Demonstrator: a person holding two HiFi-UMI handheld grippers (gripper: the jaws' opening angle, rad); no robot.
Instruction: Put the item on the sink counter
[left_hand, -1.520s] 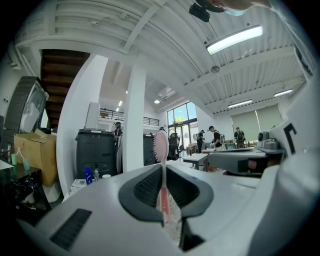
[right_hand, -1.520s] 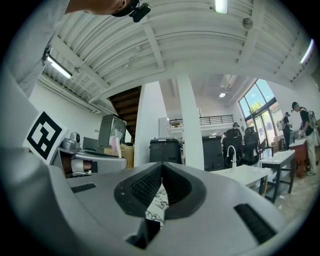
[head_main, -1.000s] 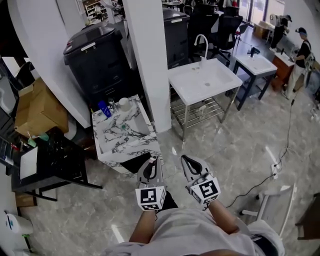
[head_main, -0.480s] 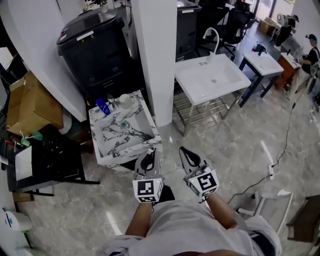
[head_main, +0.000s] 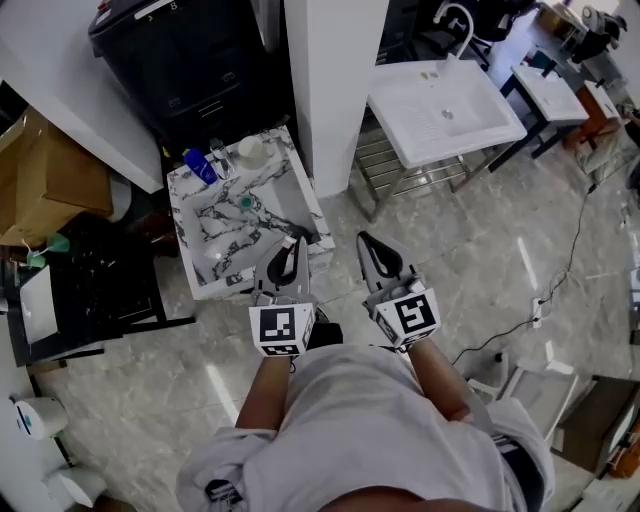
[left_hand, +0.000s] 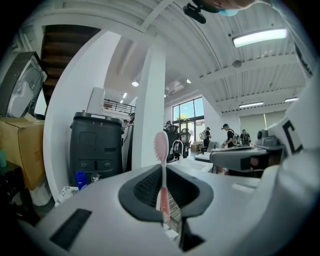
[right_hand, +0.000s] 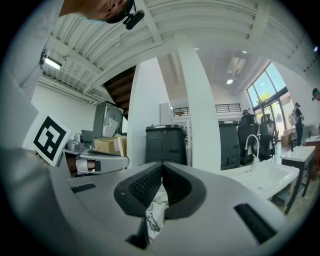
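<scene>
Between the jaws of our left gripper (left_hand: 164, 190) stands a pink toothbrush (left_hand: 161, 147), pinched low on its handle and upright, its brush head rising clear above the jaws. The jaws are drawn narrow onto the handle, so the toothbrush is up in the gripper and not on the counter. Our right gripper (right_hand: 161, 172) has its jaws pressed together with nothing between them; under them a strip of the marble sink counter (right_hand: 154, 216) shows.

Seen from the head view, we hold both grippers side by side in front of our body, near each other but apart. The left gripper (head_main: 297, 250) hangs over the near right corner of the sink counter (head_main: 185, 240), a marble block with a basin sunk in its middle. The right gripper (head_main: 370, 250) is over the grey floor (head_main: 470, 260), just right of that corner. Along the counter's far edge stand a blue bottle (head_main: 199, 166) and a white cup (head_main: 250, 151), close together. A white pillar (head_main: 335, 80) rises just beyond the counter's far right corner, and right of it a white sink (head_main: 445, 100) sits on a metal frame. Far of the counter is a black bin (head_main: 190, 50); to the left lies a cardboard box (head_main: 45, 190).
</scene>
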